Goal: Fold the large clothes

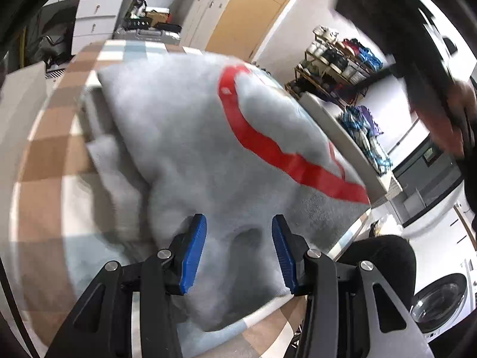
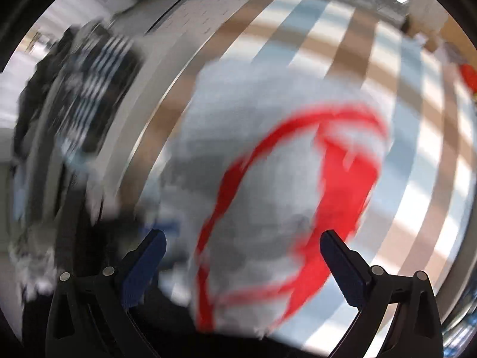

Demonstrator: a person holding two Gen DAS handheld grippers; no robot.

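A light grey garment [image 1: 184, 137] with a red ring print lies folded into a thick bundle on the checked tablecloth [image 1: 50, 155]. My left gripper [image 1: 238, 250] sits at its near edge. Its blue pads stand partly apart, with bunched fabric filling the gap and touching both pads. In the right wrist view, which is motion-blurred, the same garment [image 2: 268, 179] lies below my right gripper [image 2: 243, 265]. That gripper points steeply down, and its jaws are wide open and hold nothing. A blurred hand with a dark shape [image 1: 447, 110] shows at the upper right of the left wrist view.
The tablecloth [image 2: 417, 149] extends beyond the garment. A dark striped pile [image 2: 89, 89] lies off the table's left edge. A shoe rack [image 1: 337, 59], white drawers [image 1: 95, 15] and a washing machine [image 1: 438, 301] stand around. A person's black-clad leg [image 1: 378, 256] is beside the table.
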